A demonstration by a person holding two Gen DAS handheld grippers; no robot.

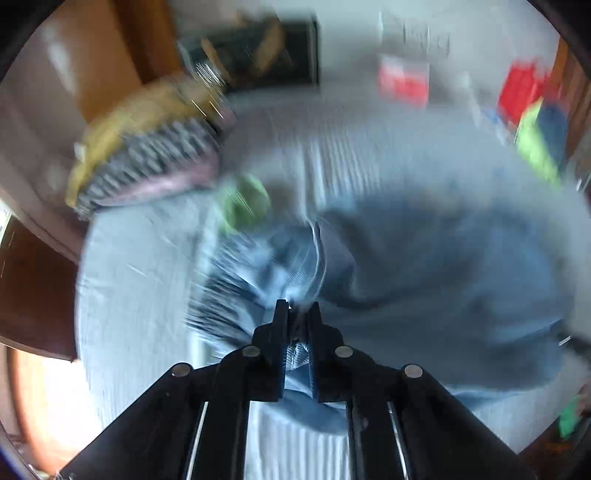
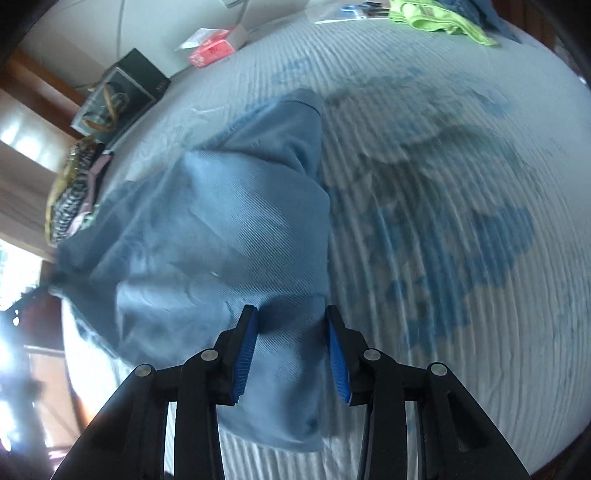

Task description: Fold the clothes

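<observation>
Ribbed pale bedding [image 2: 461,229] carries the blue garment [image 2: 229,229], still bunched and barely folded, the left gripper [image 1: 298,308] with jaws clamped on its edge, the right gripper [image 2: 291,317] with jaws apart astride a fold, most folding apparently left.

A plain light blue fabric garment [image 2: 221,229] lies on a pale grey ribbed bedcover [image 2: 461,332] printed with blue patches, beside a lime green cloth [image 2: 443,18].
</observation>
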